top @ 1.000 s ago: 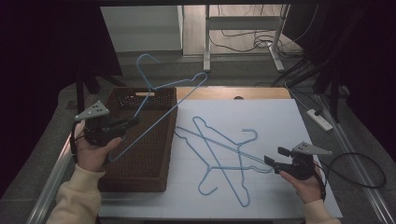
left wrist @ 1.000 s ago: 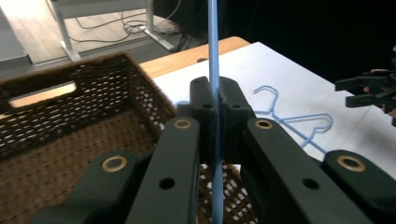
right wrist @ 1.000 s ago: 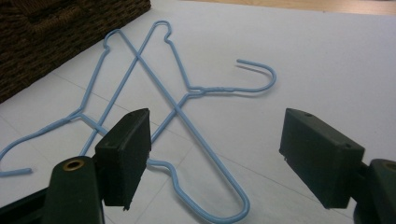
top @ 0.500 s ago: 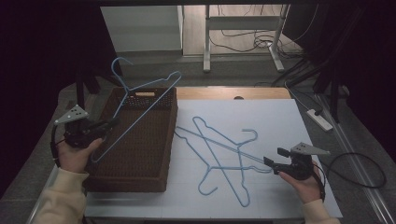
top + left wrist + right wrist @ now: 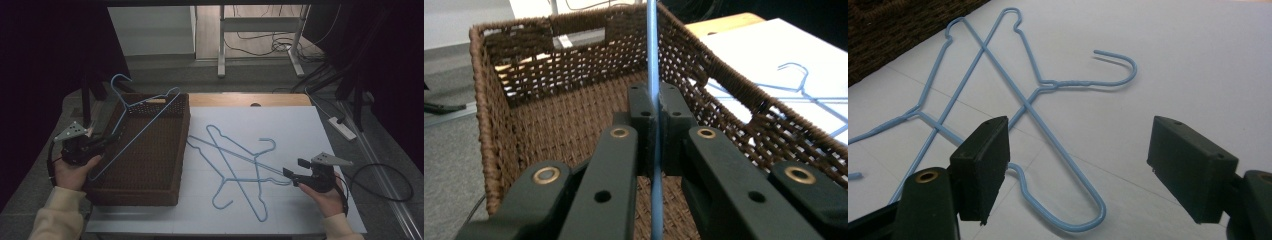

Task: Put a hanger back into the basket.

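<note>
My left gripper (image 5: 104, 142) is shut on the lower wire of a light blue wire hanger (image 5: 146, 116). The hanger slants over the brown wicker basket (image 5: 183, 150), its hook past the far left corner. In the left gripper view the pads (image 5: 642, 107) pinch the blue wire (image 5: 652, 45) above the basket's inside (image 5: 489, 100). Two more blue hangers (image 5: 227, 152) lie crossed on the white sheet. My right gripper (image 5: 295, 168) stands open at their right end. In the right gripper view its jaws (image 5: 1083, 160) are spread wide over a hanger hook (image 5: 1068, 200), not touching it.
The white sheet (image 5: 280, 125) covers the table right of the basket. A strip of bare wood (image 5: 250, 100) shows at the far edge. A power strip (image 5: 342, 127) and cables lie on the floor at the right. Desk legs (image 5: 221, 45) stand beyond the table.
My left hand has carried the hanger leftward and down, from across the basket's right side to over its left half. The right hand and the two lying hangers have kept still.
</note>
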Action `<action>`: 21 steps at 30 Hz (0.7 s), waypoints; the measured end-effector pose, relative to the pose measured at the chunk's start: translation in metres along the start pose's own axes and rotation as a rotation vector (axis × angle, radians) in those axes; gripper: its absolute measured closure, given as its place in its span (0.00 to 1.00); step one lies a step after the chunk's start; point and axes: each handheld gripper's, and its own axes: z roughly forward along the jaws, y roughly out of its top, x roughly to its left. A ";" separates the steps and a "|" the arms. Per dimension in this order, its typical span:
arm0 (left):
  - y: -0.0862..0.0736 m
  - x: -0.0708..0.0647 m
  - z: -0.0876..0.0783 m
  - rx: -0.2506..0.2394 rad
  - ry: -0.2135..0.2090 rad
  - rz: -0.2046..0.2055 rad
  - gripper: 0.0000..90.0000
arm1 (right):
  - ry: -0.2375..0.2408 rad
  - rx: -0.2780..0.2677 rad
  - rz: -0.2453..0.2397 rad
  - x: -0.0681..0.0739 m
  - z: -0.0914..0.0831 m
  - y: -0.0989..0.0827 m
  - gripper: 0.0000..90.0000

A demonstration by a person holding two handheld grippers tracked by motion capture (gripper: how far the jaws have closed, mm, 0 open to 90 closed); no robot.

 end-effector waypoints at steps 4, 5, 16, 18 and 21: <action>-0.004 0.000 0.005 0.021 -0.006 0.014 0.96 | -0.002 0.000 0.000 -0.001 0.000 0.000 0.28; -0.004 0.000 0.005 0.021 -0.006 0.014 0.96 | -0.002 0.001 -0.001 0.000 0.000 0.000 0.28; -0.010 -0.005 0.025 0.107 0.000 0.068 0.96 | -0.001 0.001 -0.001 0.000 0.000 0.000 0.28; -0.010 -0.005 0.029 0.128 0.008 0.071 0.96 | -0.002 0.002 0.001 -0.001 0.000 0.000 0.28; -0.010 -0.004 0.031 0.150 0.012 0.066 0.96 | -0.003 0.002 0.003 -0.001 0.000 -0.001 0.28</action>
